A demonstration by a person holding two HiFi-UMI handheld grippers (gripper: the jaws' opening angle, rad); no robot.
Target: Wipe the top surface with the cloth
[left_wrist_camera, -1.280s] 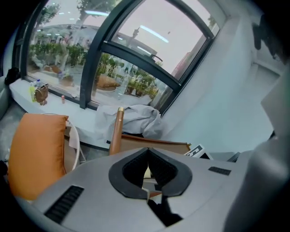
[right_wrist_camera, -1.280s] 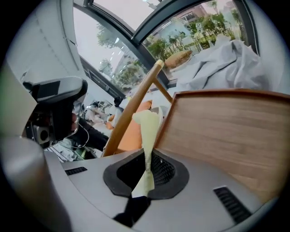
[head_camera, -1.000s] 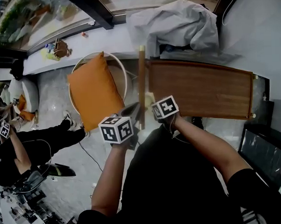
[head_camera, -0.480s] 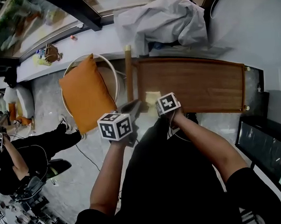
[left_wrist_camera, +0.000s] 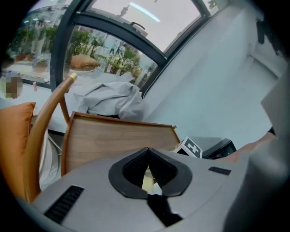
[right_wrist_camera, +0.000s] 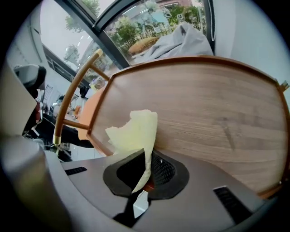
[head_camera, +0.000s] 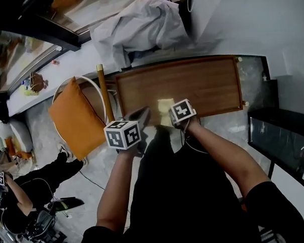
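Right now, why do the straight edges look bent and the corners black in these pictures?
Left gripper view: a wide lens leaves black corners and bows the window frame, with bright daylight behind it. Right gripper view: the rim of the wooden top curves, yet the cloth is sharp. Head view: milder bending, even light.

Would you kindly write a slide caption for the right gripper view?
Right gripper, jaws shut on the yellow cloth, facing the wooden top surface.

A crumpled pale yellow cloth (head_camera: 165, 106) sits at the near edge of the brown wooden top surface (head_camera: 200, 83).
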